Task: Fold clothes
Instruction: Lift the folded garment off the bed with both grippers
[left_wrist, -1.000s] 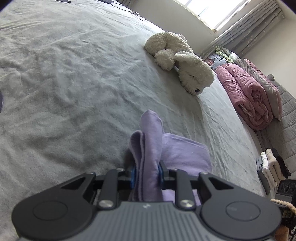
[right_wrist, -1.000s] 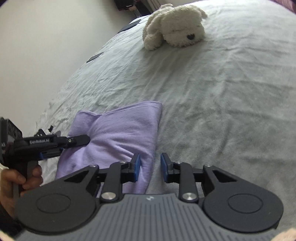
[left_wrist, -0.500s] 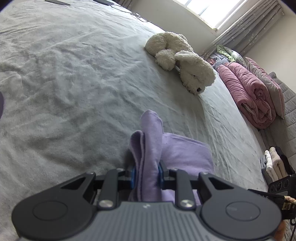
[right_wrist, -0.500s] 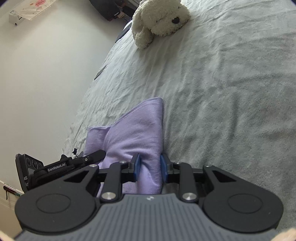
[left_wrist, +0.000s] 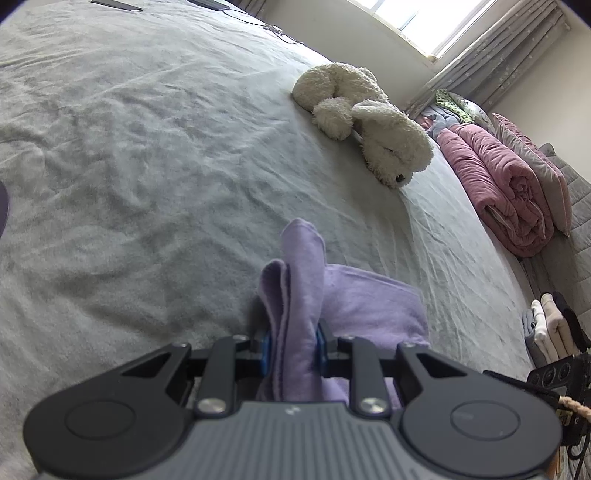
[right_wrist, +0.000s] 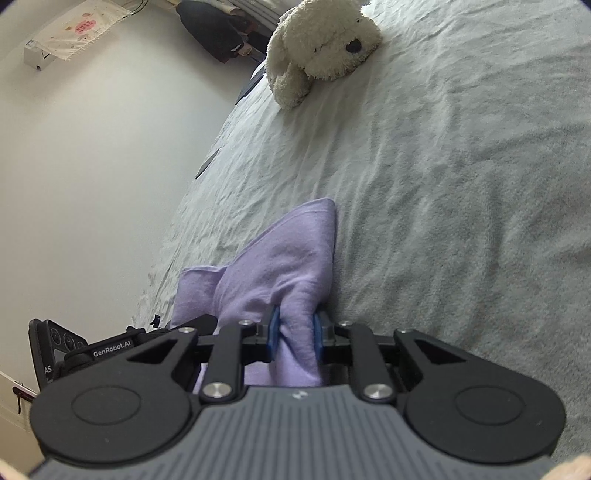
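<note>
This is a bedroom in a home: a wide bed (left_wrist: 147, 155) under a rumpled grey cover fills most of both views, and a cream stuffed dog (left_wrist: 369, 122) lies on it toward the far side. Just past the bed's edge, beyond the dog, a rolled pink quilt (left_wrist: 506, 188) and a pillow (left_wrist: 543, 184) lie heaped, with a small stack of folded clothes (left_wrist: 550, 328) nearer along that same edge. Behind the dog a bright window (left_wrist: 417, 18) with a pale drawn-back curtain (left_wrist: 491, 55) lights the bed, and a plain white wall (right_wrist: 92, 166) runs along the bed's other side.
</note>
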